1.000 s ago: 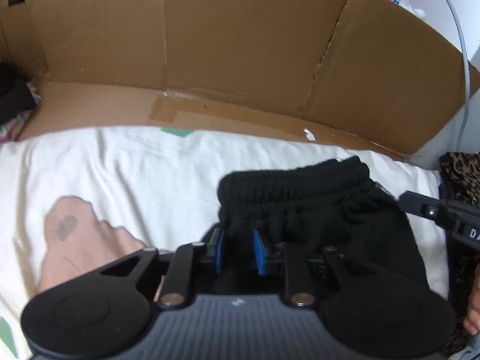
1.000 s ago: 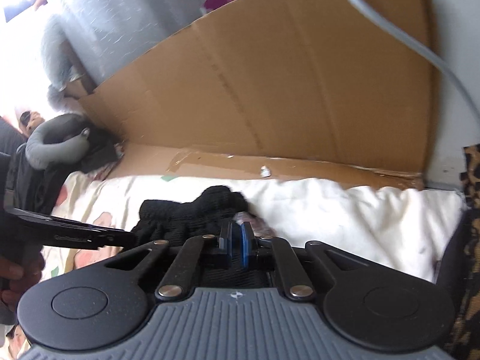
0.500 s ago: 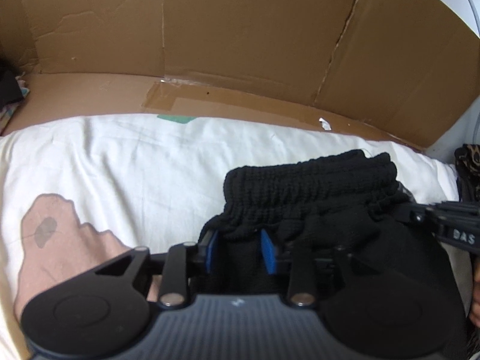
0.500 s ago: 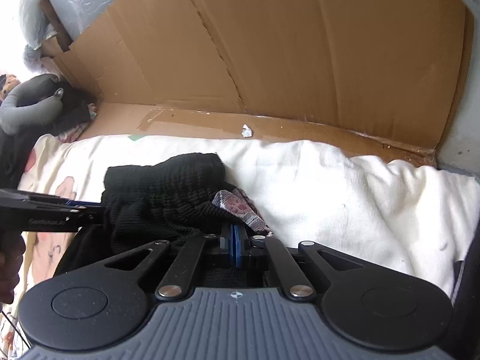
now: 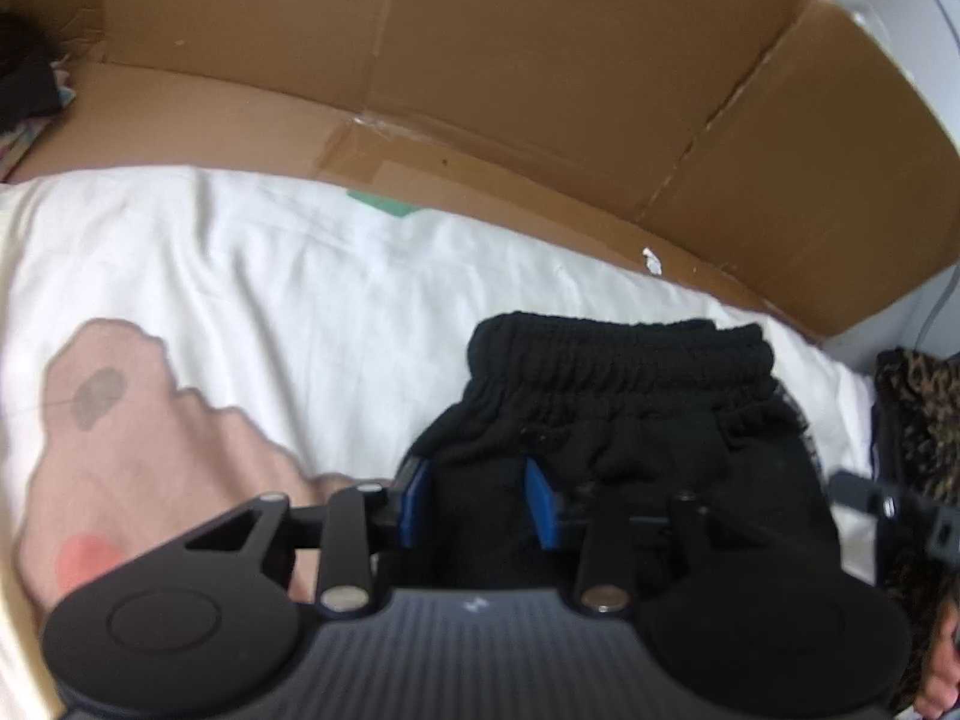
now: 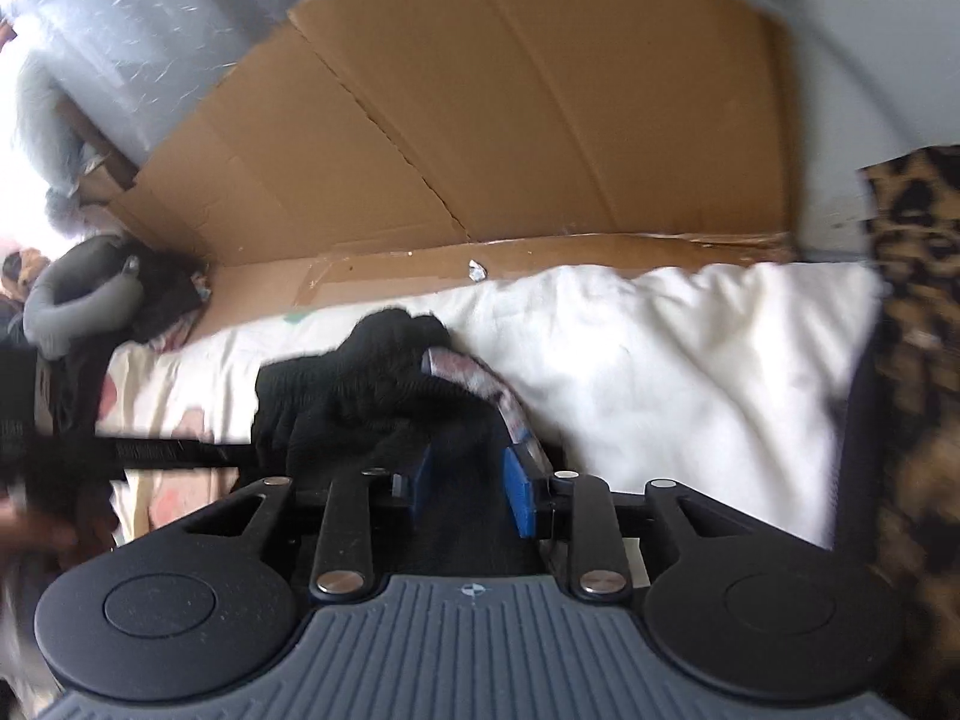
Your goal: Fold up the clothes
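A black knitted garment (image 5: 618, 396) with a ribbed elastic waistband lies folded on a white sheet (image 5: 300, 300). It also shows in the right wrist view (image 6: 372, 372), with a patterned grey-pink label or lining (image 6: 474, 378) at its right edge. My left gripper (image 5: 477, 501) is open, its blue pads either side of the near black fabric. My right gripper (image 6: 468, 486) is open too, its blue pads apart over the garment's near right edge. Each gripper shows at the edge of the other's view.
A flattened cardboard box (image 5: 480, 90) stands as a wall behind the sheet. The sheet has a pink animal print (image 5: 132, 444) at the left. Leopard-print fabric (image 6: 912, 360) lies at the right. A grey neck pillow (image 6: 78, 300) and dark clothes lie at the far left.
Both grippers have opened: the right pads were shut on the fabric and now stand apart, and the left pads are wider. The garment has settled flatter on the sheet.
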Motion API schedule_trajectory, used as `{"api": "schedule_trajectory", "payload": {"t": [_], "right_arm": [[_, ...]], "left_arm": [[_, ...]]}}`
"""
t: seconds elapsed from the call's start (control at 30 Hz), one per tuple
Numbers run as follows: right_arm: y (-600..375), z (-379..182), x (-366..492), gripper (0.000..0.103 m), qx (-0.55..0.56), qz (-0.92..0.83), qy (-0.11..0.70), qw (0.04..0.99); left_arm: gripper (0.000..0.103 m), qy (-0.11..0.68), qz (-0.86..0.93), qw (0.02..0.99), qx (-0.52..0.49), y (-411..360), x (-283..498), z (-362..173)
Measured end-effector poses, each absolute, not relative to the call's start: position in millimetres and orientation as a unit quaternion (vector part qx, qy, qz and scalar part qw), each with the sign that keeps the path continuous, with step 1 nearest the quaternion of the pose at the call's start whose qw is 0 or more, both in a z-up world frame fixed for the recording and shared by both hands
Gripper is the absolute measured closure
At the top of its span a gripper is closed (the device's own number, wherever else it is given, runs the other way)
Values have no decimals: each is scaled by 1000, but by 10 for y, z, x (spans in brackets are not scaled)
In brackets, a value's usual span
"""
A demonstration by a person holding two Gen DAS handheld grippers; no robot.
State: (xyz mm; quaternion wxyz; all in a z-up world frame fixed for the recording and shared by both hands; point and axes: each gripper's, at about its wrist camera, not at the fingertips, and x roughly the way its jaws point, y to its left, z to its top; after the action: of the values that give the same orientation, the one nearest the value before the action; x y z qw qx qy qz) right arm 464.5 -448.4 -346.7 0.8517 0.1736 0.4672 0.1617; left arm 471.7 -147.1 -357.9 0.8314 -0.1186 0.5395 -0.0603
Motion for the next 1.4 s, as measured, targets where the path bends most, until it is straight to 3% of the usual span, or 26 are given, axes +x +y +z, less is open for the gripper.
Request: {"api": "schedule_trajectory", "payload": {"t": [0.1, 0.23, 0.33, 0.7, 0.77, 0.93, 1.13, 1.4], "right_arm": [[-4588, -3296, 4414, 67, 166, 160, 461, 857], [-4703, -3058, 4116, 50, 173, 164, 446, 862], [-4765, -2931, 3898, 50, 180, 155, 441, 866], [-5013, -2745, 2982, 50, 211, 134, 437, 864], [-5052, -2746, 2840, 43, 215, 132, 446, 859], [-5145, -2766, 2515, 15, 233, 134, 452, 851], [-5166, -2783, 2250, 7, 236, 129, 464, 844], [-5286, -2749, 1888, 6, 236, 96, 469, 846]], "left_arm": [[56, 525, -67, 842, -102, -1408, 4592, -3424], [54, 510, -80, 851, -95, -1291, 4344, -3220], [45, 495, -86, 860, -89, -1154, 4100, -3026], [43, 506, -111, 853, -68, -845, 3232, -2599], [43, 510, -112, 850, -64, -816, 3053, -2575], [42, 517, -118, 844, -74, -762, 2602, -2525], [40, 524, -118, 838, -100, -723, 2239, -2508], [40, 543, -112, 819, -147, -761, 1752, -2641]]}}
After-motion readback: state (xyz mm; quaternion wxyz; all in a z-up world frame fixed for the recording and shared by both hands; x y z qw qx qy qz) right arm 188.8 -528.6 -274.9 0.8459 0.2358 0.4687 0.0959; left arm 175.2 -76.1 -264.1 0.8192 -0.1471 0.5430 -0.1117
